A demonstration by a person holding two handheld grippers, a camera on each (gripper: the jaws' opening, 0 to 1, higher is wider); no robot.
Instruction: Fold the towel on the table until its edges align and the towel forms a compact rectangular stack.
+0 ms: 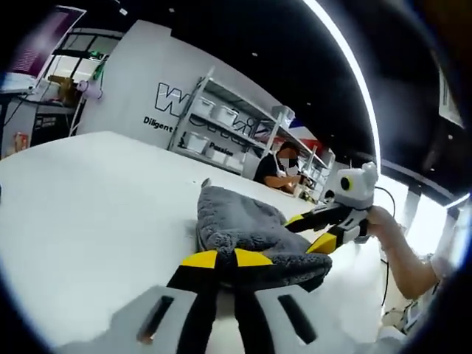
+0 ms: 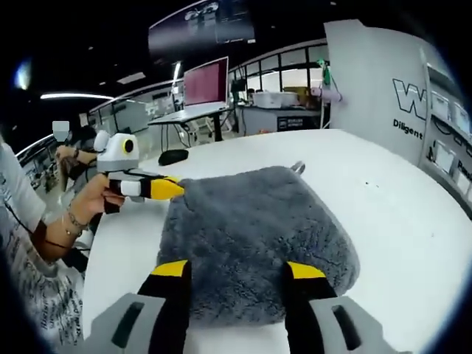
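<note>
White table [image 1: 81, 214] fills most of the room's foreground, with shelving [image 1: 221, 129] of bins along the far wall and a seated person [image 1: 279, 168] behind it. Desks with a pink-lit monitor [image 2: 206, 81] stand farther off in the right gripper view. On the table lies the grey towel [image 2: 254, 236], folded into a thick, roughly square pad, with a small tag poking from its far edge. The left gripper [image 1: 227, 259] has its yellow-tipped jaws closed together at the towel's near edge; whether they pinch any cloth I cannot tell. The right gripper [image 2: 239, 270] has its jaws spread wide, resting over the towel's near edge, holding nothing. A hand [image 2: 99, 195] grips the left gripper at the towel's corner.
</note>
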